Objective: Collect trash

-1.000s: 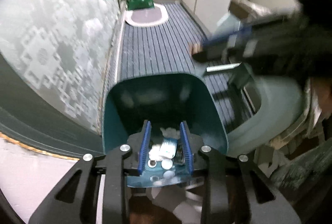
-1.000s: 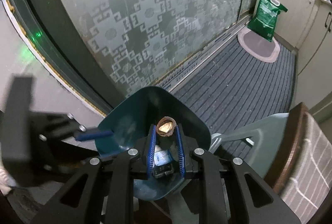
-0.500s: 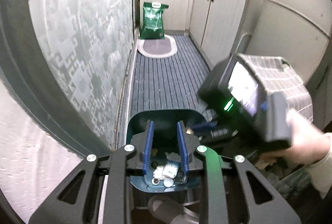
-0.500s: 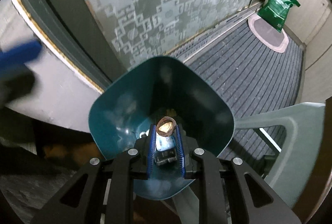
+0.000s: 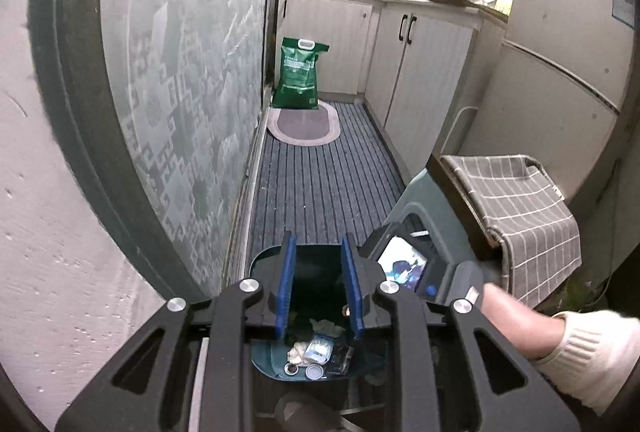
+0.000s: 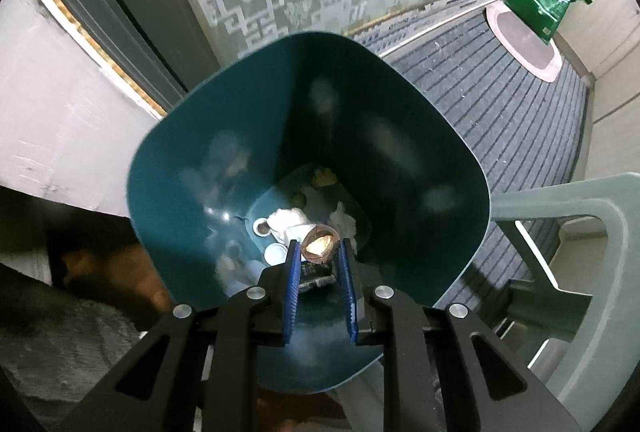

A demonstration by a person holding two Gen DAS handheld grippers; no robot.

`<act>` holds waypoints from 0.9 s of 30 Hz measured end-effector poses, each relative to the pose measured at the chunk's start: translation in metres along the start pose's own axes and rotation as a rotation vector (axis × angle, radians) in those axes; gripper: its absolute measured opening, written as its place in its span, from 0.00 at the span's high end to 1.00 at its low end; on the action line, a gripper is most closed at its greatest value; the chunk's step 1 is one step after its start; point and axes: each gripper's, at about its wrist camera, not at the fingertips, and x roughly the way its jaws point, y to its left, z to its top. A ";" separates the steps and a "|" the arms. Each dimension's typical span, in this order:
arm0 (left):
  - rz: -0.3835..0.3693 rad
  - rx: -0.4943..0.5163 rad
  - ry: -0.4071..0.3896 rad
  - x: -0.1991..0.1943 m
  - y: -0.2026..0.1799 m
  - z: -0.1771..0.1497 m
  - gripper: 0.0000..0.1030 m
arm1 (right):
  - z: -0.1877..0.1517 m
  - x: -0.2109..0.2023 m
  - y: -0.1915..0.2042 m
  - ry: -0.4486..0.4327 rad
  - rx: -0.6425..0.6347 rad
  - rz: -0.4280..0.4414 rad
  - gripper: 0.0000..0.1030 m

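Since a second ago my right tool (image 6: 319,252) has swung over the mouth of the teal bin (image 6: 400,136), pinching a brown walnut shell (image 6: 319,247) at its tips so a release would drop it straight inside. Largest to smallest: the bin's walls flare wide, leaving open room all round the fingers, and it stands on the striped floor mat (image 5: 320,184) just beside the frosted glass door (image 5: 180,72). My left tool (image 5: 318,284), fingers spread and holding nothing, hovers above the tissues and bottle caps (image 5: 313,372) at the bottom.
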 end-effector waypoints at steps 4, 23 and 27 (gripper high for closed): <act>-0.012 -0.003 -0.031 -0.010 -0.003 0.005 0.75 | -0.002 0.006 0.000 0.008 0.013 -0.018 0.74; 0.019 0.023 -0.110 -0.045 -0.028 0.014 0.63 | -0.026 -0.130 -0.002 -0.297 0.061 0.053 0.72; 0.040 0.011 -0.122 -0.051 -0.037 0.007 0.54 | -0.041 -0.172 -0.007 -0.381 0.074 0.025 0.72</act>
